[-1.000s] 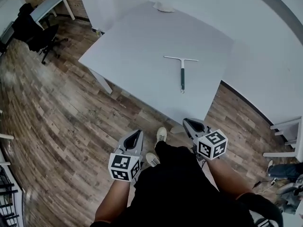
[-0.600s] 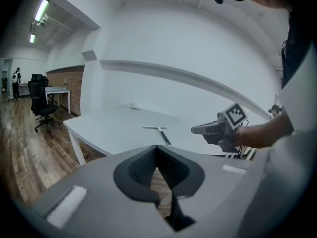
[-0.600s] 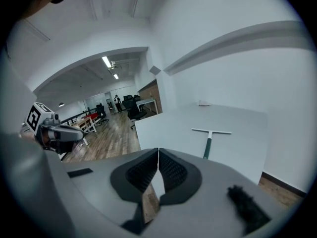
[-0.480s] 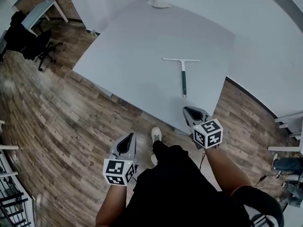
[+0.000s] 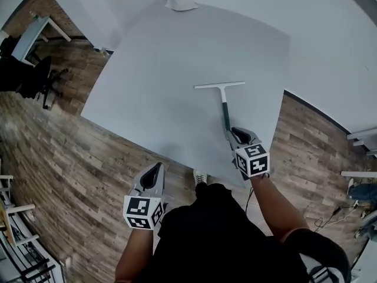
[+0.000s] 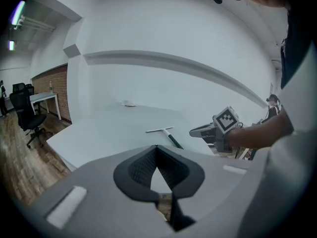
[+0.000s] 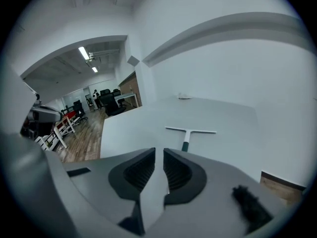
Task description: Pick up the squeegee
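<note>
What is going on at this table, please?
A person holding two hand-held grippers stands at a grey table, with the squeegee lying on it. The right hand-held gripper points at the handle's near end. Its jaws have just been opening, with nothing between them. The left hand-held gripper is shut and empty, short of the table edge.

A T-shaped squeegee [image 5: 224,104], with a pale blade and a dark green handle, is being supported flat by the white table [image 5: 159,63], its handle pointing toward the near edge.
</note>
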